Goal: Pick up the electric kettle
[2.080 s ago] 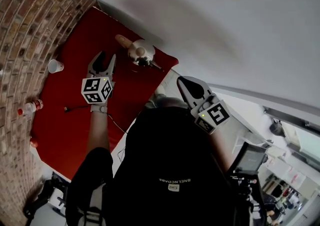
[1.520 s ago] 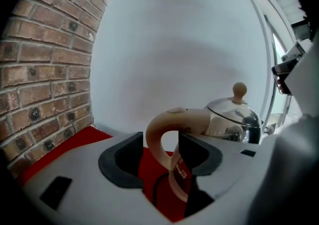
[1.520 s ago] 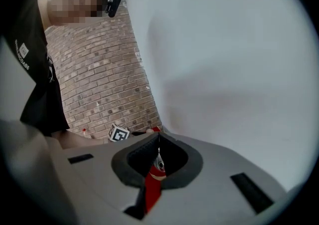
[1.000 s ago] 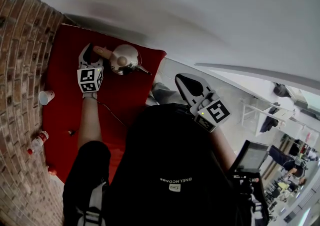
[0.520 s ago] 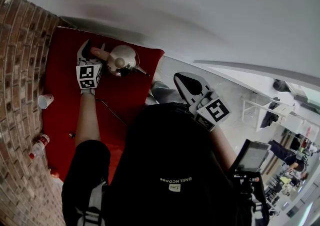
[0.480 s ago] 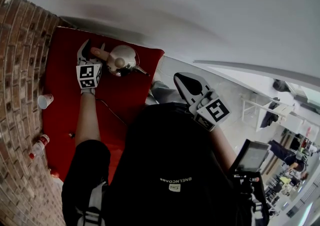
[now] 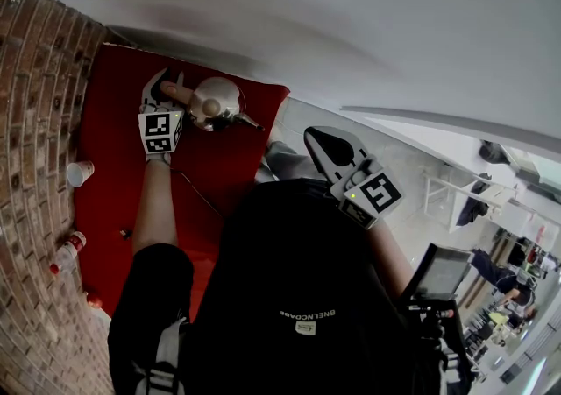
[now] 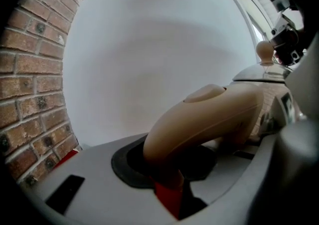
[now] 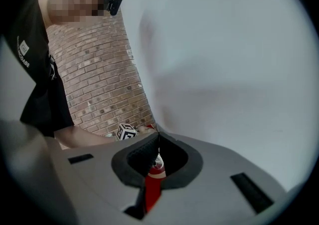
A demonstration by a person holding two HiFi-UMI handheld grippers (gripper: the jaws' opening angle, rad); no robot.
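The electric kettle [image 7: 215,102] is a steel pot with a beige handle [image 7: 171,89] and stands on a red cloth [image 7: 114,174] at the far end of the table. My left gripper [image 7: 163,94] reaches around that handle from the left. In the left gripper view the handle [image 8: 209,116] fills the space between the jaws, which are closing, and the pads lie against it. The kettle's lid knob [image 8: 264,52] shows at the right of that view. My right gripper [image 7: 321,141] hangs off to the right, away from the table, with its jaw tips [image 9: 158,136] together and nothing between them.
A brick wall [image 7: 35,122] runs along the left of the cloth. A paper cup [image 7: 79,172] and a small bottle [image 7: 67,253] stand near it. A thin black cable [image 7: 195,196] lies across the cloth. A white wall [image 7: 351,25] rises behind the kettle.
My left gripper has moved forward to the kettle and its jaws have come in around the beige handle. The right gripper has stayed where it was.
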